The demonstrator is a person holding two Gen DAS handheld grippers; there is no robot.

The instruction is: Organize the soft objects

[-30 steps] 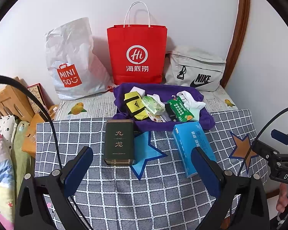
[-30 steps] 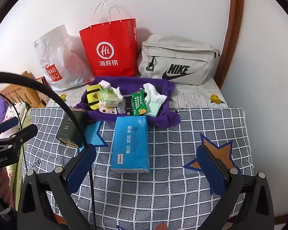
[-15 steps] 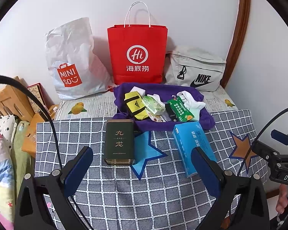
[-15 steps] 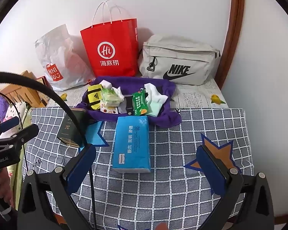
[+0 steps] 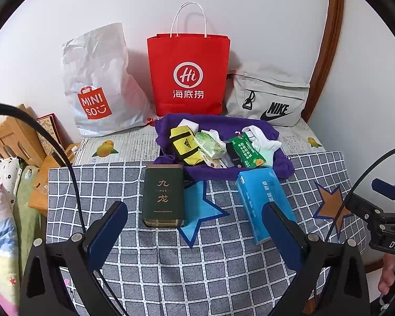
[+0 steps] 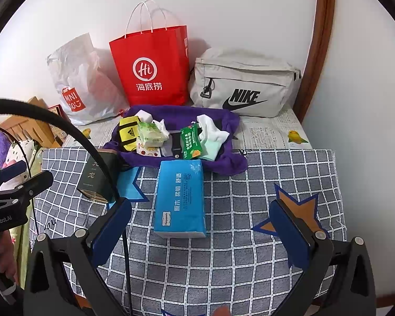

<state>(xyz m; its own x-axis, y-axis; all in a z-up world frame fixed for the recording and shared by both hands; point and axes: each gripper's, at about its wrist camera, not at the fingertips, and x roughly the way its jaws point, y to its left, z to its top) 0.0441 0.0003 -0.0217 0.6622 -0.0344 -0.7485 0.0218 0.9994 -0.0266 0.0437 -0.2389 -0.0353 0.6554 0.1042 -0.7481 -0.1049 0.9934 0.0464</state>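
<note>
A purple cloth [image 5: 171, 126] [image 6: 223, 166] lies mid-table, heaped with small things: a yellow pouch [image 5: 185, 144] [image 6: 129, 131], a green tissue pack [image 5: 210, 144] [image 6: 150, 133], a green packet [image 5: 246, 151] [image 6: 191, 142] and white socks [image 5: 263, 139] [image 6: 213, 131]. In front lie a blue tissue pack [image 5: 260, 200] [image 6: 180, 200] and a dark green box [image 5: 163, 196] [image 6: 96, 177]. My left gripper [image 5: 194, 229] hovers open over the near cloth, in front of the box. My right gripper [image 6: 200, 226] is open too, near the blue pack's front end.
At the back wall stand a white Miniso bag [image 5: 97, 84] [image 6: 79, 84], a red paper bag [image 5: 188, 73] [image 6: 151, 68] and a grey Nike bag [image 5: 271, 94] [image 6: 242, 84]. A checked tablecloth [image 5: 197, 268] [image 6: 237, 263] covers the table. Wooden racks [image 5: 10, 137] and bedding [image 5: 0, 210] crowd the left.
The right wrist view has crept slightly, so the table's things sit a little further right in it. The left gripper has not moved. Both stay open.
</note>
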